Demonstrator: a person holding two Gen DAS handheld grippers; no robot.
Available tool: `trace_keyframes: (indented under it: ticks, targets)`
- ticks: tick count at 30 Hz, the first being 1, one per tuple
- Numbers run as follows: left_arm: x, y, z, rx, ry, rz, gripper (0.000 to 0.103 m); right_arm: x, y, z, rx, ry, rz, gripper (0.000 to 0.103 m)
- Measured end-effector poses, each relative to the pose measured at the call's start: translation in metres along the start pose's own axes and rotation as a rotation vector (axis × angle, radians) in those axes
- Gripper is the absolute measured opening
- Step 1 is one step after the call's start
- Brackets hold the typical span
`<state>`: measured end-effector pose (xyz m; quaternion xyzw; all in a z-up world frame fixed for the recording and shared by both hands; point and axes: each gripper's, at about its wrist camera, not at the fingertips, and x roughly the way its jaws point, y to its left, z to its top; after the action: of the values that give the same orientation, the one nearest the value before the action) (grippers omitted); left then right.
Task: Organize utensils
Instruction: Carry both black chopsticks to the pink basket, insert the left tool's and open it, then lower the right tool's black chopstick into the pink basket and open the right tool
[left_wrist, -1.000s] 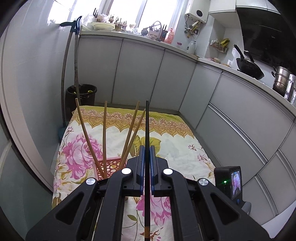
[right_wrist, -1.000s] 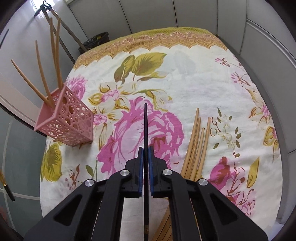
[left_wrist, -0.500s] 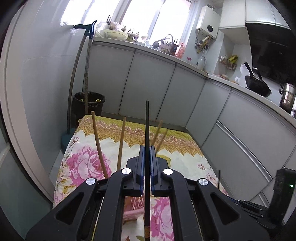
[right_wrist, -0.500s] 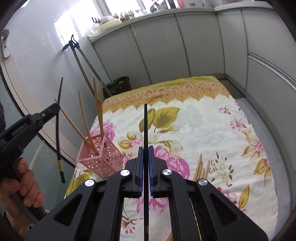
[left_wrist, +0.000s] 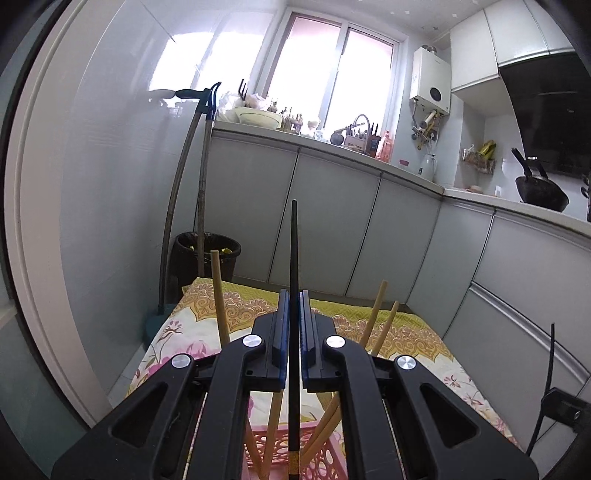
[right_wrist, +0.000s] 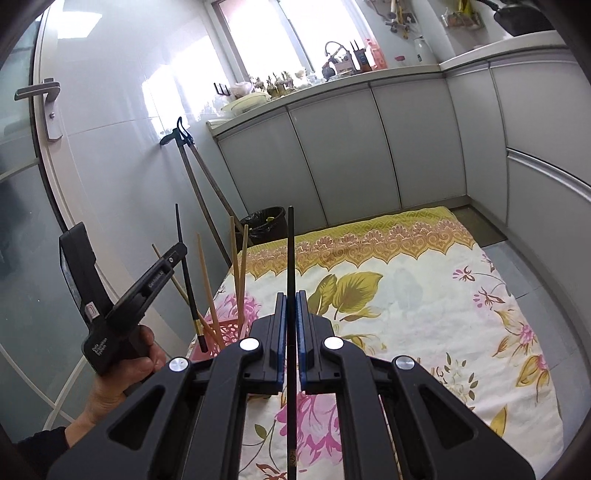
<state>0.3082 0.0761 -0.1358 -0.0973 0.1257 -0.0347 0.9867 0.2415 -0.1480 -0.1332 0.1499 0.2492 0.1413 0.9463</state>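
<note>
Above the pink holder, we clamp one black chopstick in each gripper.

Left wrist view: our left gripper (left_wrist: 291, 325) is closed on a black chopstick (left_wrist: 293, 258), long axis near upright, lower end just above the pink holder (left_wrist: 295, 448) directly beneath; wooden chopsticks (left_wrist: 218, 291) already stand in it and crowd the opening. Right wrist view: our right gripper (right_wrist: 291, 325) is clamped on a second black chopstick (right_wrist: 290, 258); the holder lies to its lower left, behind the left gripper, so the left hand (right_wrist: 122, 373) is nearer.
</note>
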Motion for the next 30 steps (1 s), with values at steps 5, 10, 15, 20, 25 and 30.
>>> trace_keyframes:
  ticks: [5, 10, 15, 20, 25, 30]
  targets:
    - [0.006, -0.009, -0.015, 0.086, 0.015, 0.044, 0.005, 0.001, -0.003, -0.001, 0.010, -0.007, 0.000, 0.005]
    - [0.007, -0.009, -0.018, 0.114, 0.054, 0.050, 0.006, 0.000, -0.004, -0.001, 0.010, -0.012, -0.004, 0.005]
    - [-0.017, -0.004, 0.001, 0.041, 0.091, 0.001, 0.018, 0.004, -0.003, -0.001, 0.028, -0.005, 0.015, 0.005]
    - [-0.042, 0.002, 0.027, 0.002, 0.194, 0.047, 0.046, 0.017, 0.008, 0.007, 0.040, -0.014, 0.040, 0.005]
    - [-0.046, 0.033, 0.015, -0.174, 0.480, 0.183, 0.054, 0.041, 0.031, 0.024, 0.061, -0.057, 0.076, 0.005]
    - [-0.042, 0.051, 0.006, -0.188, 0.559, 0.252, 0.056, 0.068, 0.056, 0.034, 0.063, -0.116, 0.108, 0.005]
